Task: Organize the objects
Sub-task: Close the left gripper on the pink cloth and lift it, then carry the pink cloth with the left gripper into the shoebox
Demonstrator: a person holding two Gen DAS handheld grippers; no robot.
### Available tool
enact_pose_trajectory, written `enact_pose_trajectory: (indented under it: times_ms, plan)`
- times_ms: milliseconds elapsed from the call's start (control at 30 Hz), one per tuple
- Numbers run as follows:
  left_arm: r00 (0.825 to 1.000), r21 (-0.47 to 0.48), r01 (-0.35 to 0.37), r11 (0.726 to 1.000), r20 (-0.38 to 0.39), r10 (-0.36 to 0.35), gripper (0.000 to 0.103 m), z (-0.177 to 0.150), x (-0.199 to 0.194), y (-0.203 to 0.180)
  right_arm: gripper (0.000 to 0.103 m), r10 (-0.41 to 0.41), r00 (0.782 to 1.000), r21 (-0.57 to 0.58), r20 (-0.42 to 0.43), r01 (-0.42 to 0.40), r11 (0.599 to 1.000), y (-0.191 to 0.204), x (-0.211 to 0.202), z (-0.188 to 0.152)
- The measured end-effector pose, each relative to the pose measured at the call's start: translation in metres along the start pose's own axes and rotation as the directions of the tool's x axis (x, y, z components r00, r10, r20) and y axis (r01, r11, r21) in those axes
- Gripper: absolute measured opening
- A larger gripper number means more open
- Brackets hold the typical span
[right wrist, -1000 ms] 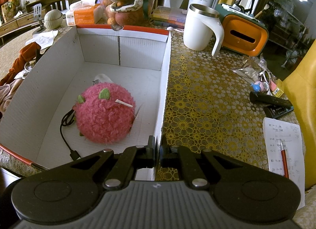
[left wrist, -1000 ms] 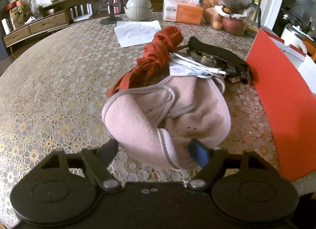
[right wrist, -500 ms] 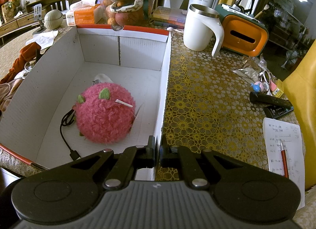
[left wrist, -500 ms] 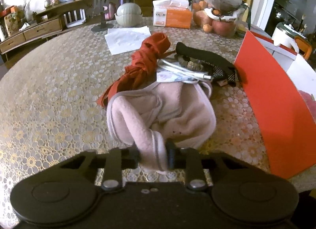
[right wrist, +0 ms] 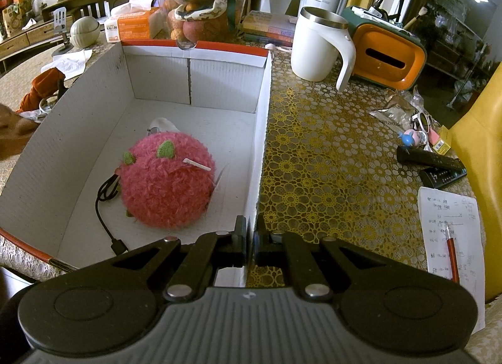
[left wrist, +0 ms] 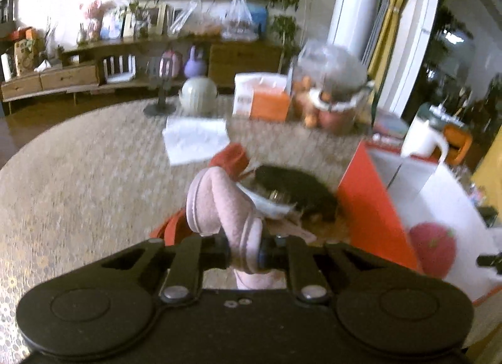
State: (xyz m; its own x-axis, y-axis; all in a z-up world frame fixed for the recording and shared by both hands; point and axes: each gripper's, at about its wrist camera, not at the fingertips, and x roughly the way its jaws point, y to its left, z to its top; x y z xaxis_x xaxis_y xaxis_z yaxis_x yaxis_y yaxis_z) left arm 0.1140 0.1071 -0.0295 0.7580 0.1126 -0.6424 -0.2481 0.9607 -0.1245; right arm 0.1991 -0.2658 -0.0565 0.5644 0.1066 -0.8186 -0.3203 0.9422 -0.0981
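Observation:
My left gripper (left wrist: 245, 254) is shut on a pink fleece cloth (left wrist: 219, 204) and holds it lifted above the table, left of the red-sided box (left wrist: 373, 207). My right gripper (right wrist: 251, 241) is shut on the right wall of the same white-lined box (right wrist: 262, 132). Inside the box lie a fuzzy pink strawberry toy (right wrist: 166, 182), a black cable (right wrist: 105, 216) and a small white item (right wrist: 161, 124). An orange-red cloth (left wrist: 230, 157) and a black item (left wrist: 298, 188) with white cables lie on the table beyond the pink cloth.
A white paper (left wrist: 194, 141), tissue box (left wrist: 260, 97), grey round pot (left wrist: 197, 94) and a bag of fruit (left wrist: 332, 94) stand at the back. Right of the box are a white mug (right wrist: 317, 47), orange holder (right wrist: 386, 56), remotes (right wrist: 433, 163) and a note with a pen (right wrist: 451, 232).
My left gripper closed on the pink cloth and lifted it off the table, swinging up and toward the box. The right gripper has stayed still on the box wall.

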Motion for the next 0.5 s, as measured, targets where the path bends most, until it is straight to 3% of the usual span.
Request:
enact_pose_trajectory:
  times_ms: [500]
  plan:
    - [0.981,0.035,0.1,0.994,0.164,-0.105,0.012,0.057,-0.038,-0.024,0.004,-0.002,1.0,-0.001,0.0,0.002,1.0,0.002,0.0,0.0]
